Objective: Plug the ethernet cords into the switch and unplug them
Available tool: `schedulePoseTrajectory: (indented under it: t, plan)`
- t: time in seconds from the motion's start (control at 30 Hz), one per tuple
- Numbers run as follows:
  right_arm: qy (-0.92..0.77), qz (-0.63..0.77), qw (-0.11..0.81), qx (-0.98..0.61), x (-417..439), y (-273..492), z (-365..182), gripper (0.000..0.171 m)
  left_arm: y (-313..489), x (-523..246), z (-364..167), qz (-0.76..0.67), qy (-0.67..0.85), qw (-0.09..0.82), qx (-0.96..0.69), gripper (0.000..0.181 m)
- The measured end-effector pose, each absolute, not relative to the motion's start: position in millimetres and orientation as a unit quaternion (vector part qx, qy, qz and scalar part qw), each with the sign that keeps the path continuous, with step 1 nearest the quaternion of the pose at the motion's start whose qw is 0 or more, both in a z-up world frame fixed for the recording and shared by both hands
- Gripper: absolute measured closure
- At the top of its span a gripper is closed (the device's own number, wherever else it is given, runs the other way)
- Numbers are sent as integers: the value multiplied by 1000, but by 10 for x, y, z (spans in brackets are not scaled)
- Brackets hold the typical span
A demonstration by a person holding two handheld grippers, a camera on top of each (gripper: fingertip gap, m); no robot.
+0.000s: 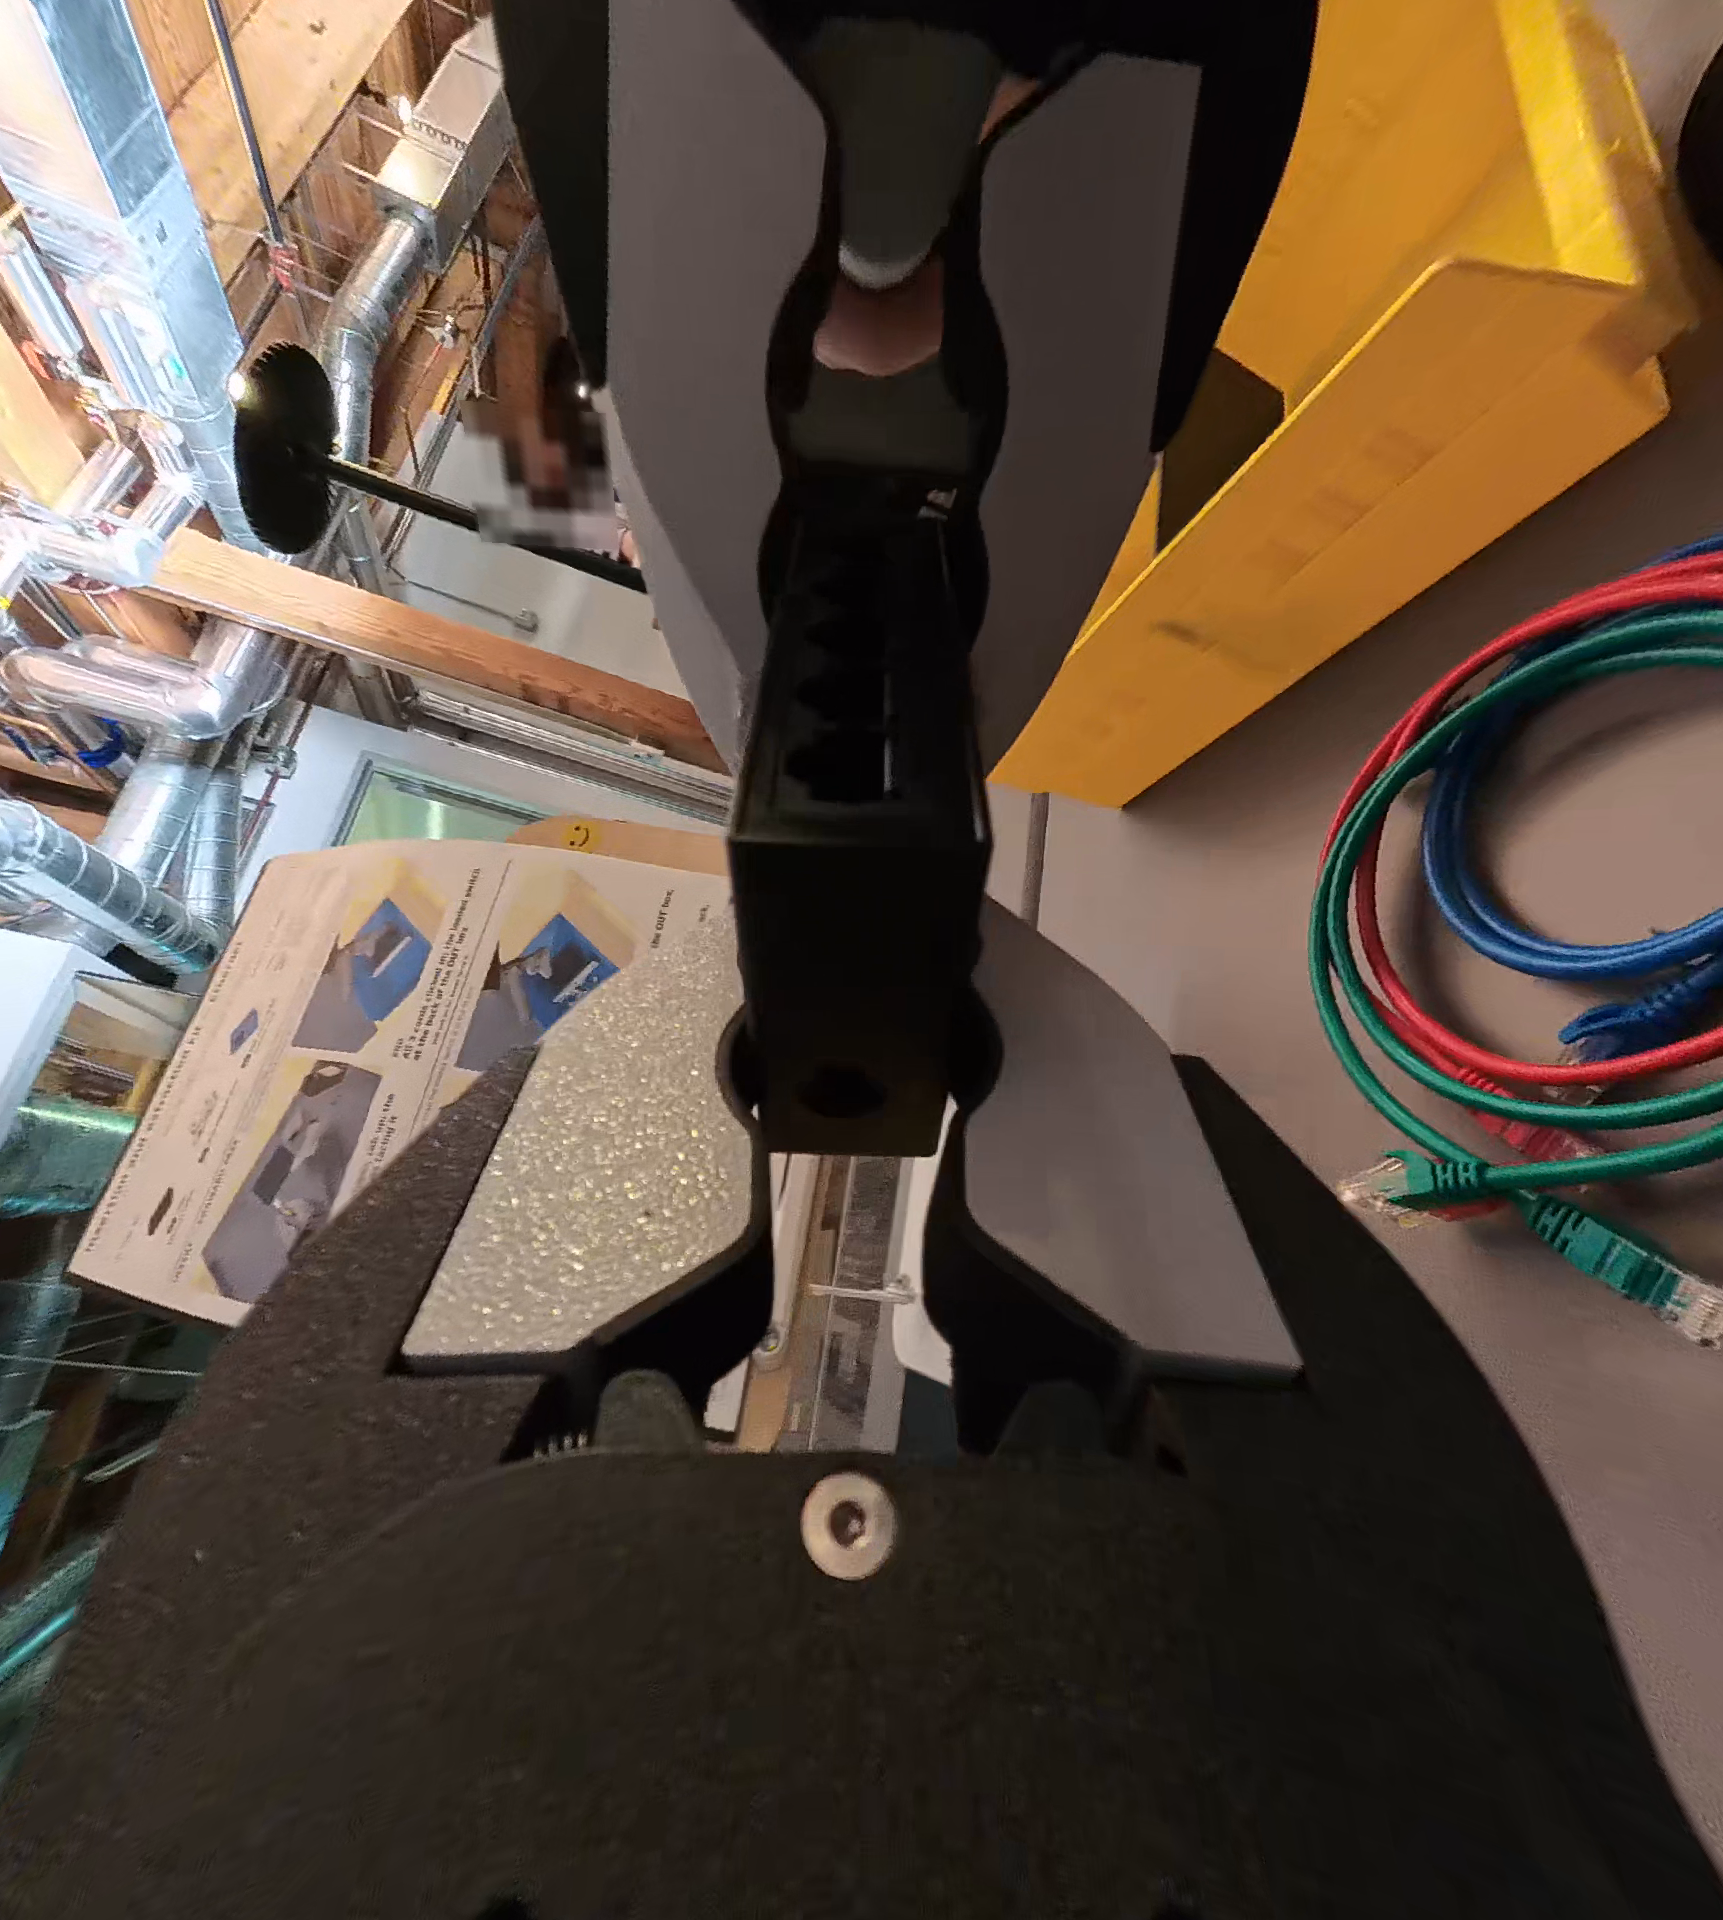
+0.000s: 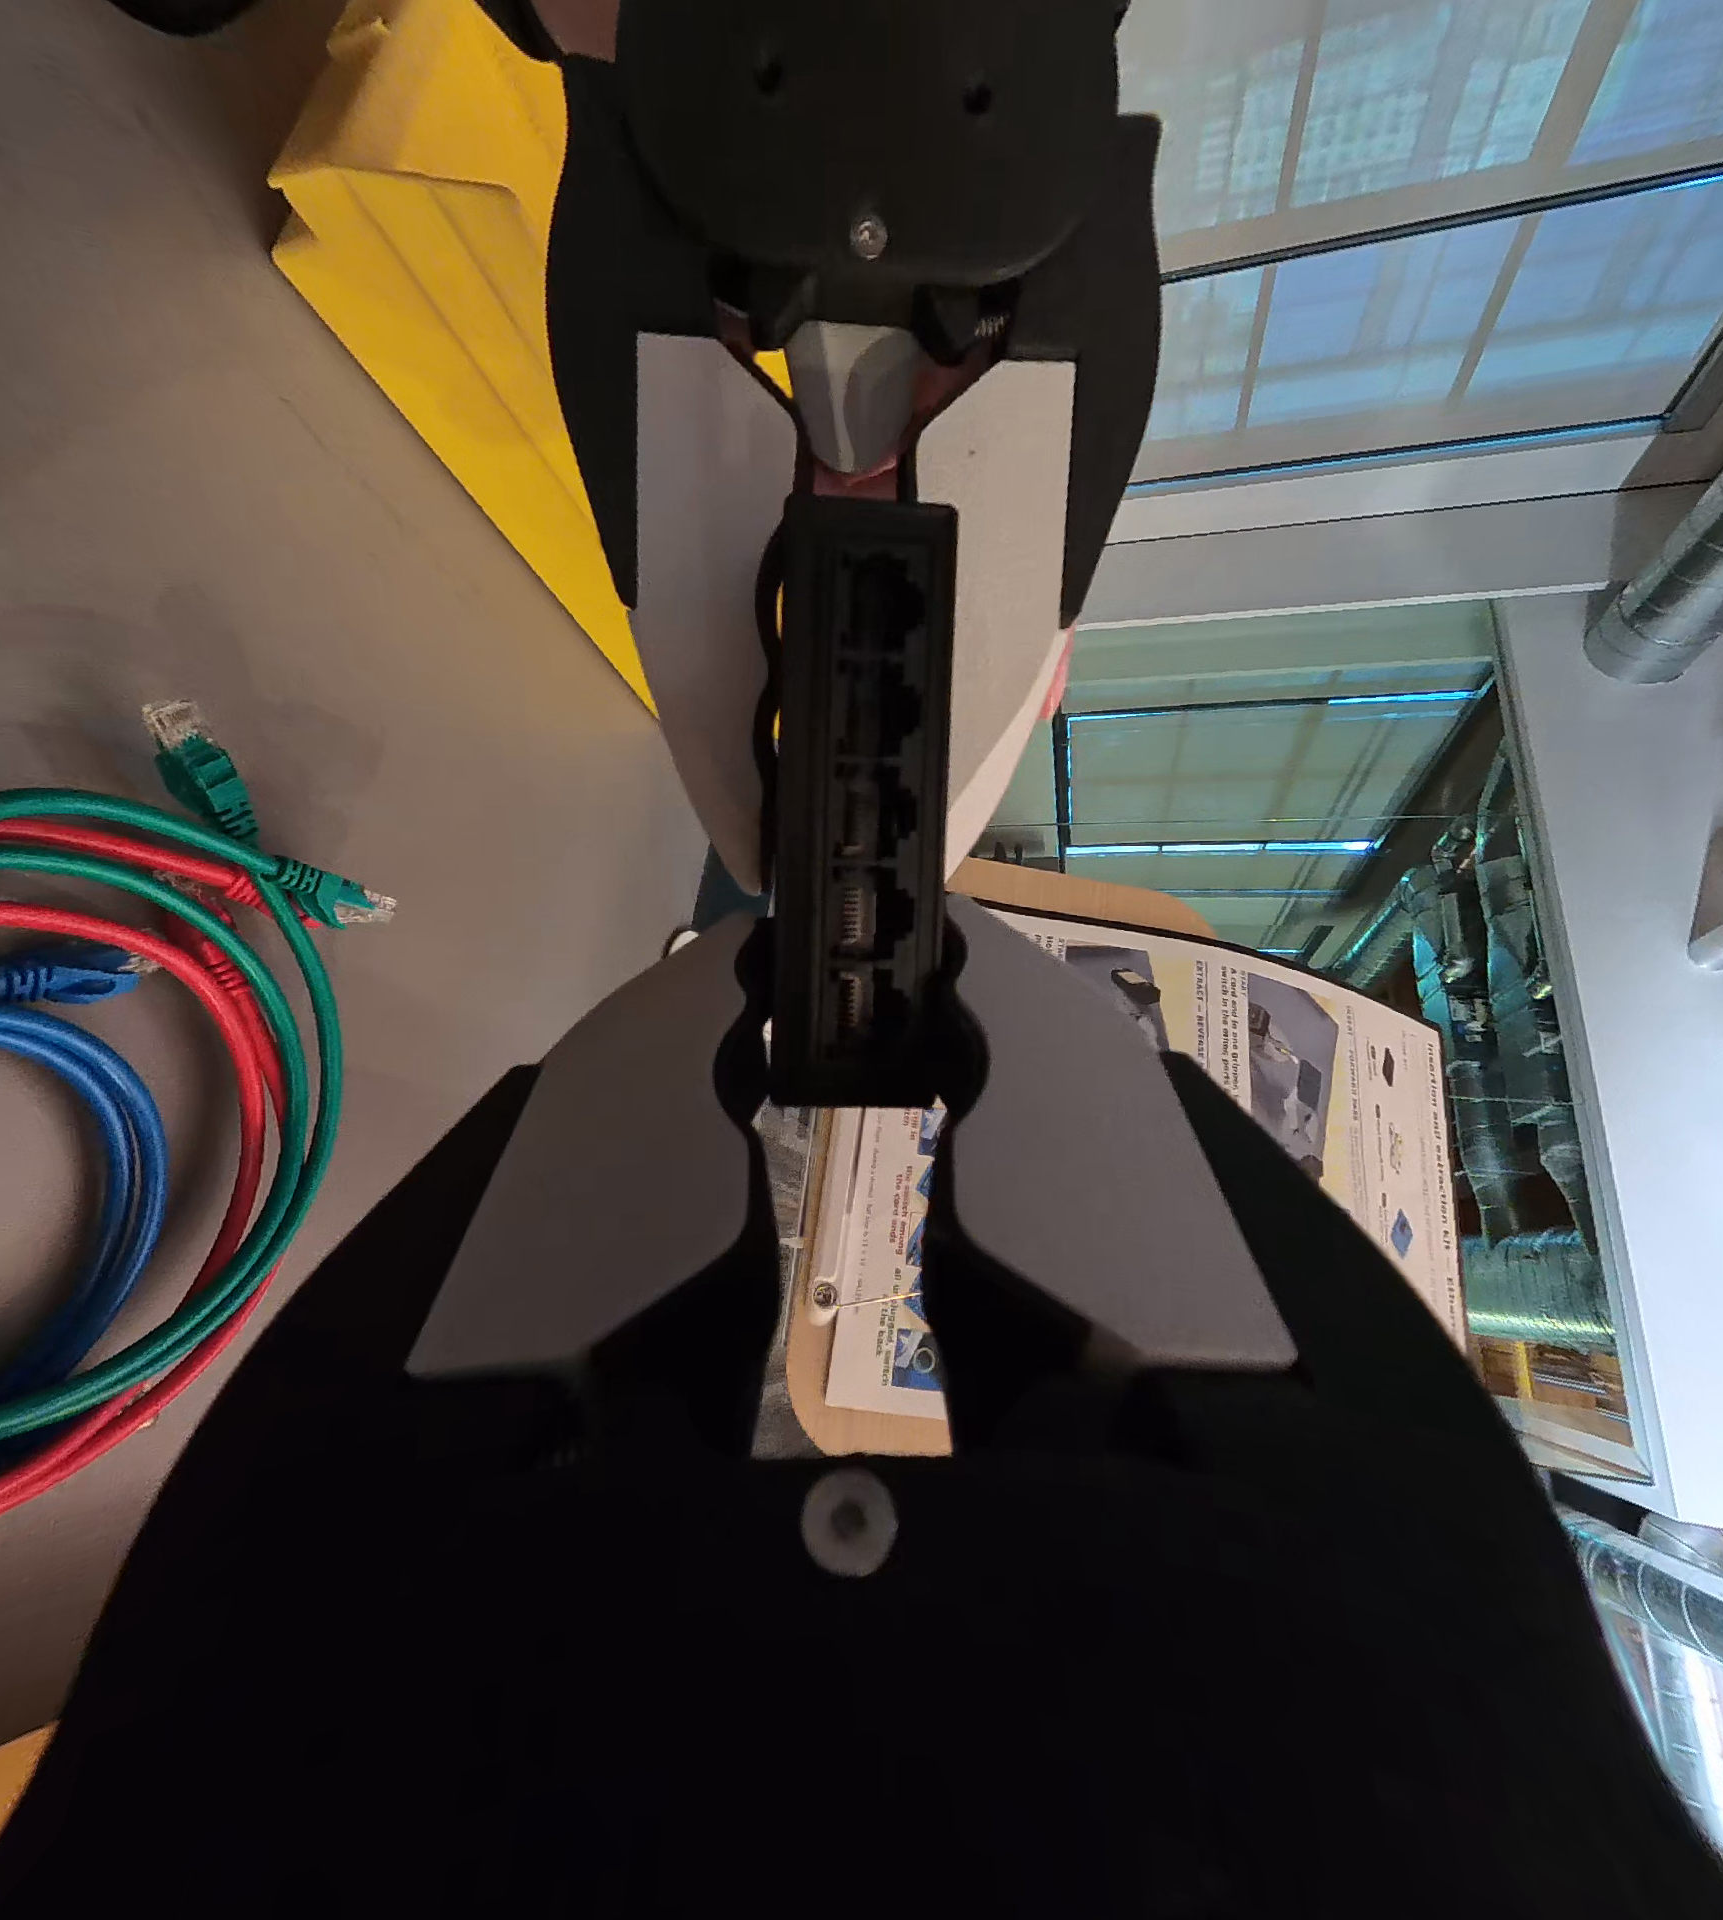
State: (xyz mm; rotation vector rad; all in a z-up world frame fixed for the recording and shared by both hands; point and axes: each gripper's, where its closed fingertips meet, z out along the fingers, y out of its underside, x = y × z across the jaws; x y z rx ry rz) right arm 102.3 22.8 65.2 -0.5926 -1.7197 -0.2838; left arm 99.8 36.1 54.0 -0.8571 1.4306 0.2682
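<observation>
Both the left gripper and right gripper grasp the black switch end-to-end, aloft; best free one gripper for the cords lying on the table at 9 o'clock.

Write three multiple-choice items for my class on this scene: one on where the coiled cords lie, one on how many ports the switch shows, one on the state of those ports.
1. Where do the green, red and blue ethernet cords lie?
A. coiled on the grey table
B. inside the yellow plastic bin
C. hanging from the switch

2. How many ports does the black rectangular switch show?
A. three
B. five
C. eight

3. What state are the ports in?
A. all plugged
B. one plugged
C. all empty

Answers:
1 A, the coils rest on the tabletop beside the bin.
2 B, the right wrist view shows five openings in a row.
3 C, no plug sits in any port; the left gripper and right gripper each clamp one end.
</observation>
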Motion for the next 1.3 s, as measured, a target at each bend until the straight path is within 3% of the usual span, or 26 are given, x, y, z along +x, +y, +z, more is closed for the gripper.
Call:
schedulePoseTrajectory:
  t: [0.93, 1.3]
  plan:
    - [-713, -89, 633, -290, 1035, 316, 710, 141, 593, 854, 563, 199, 610, 652, -404, 152]
    - [-547, 157, 672, -474, 1197, 544, 1174, 134, 915, -135, 1094, 261, 488, 666, -500, 152]
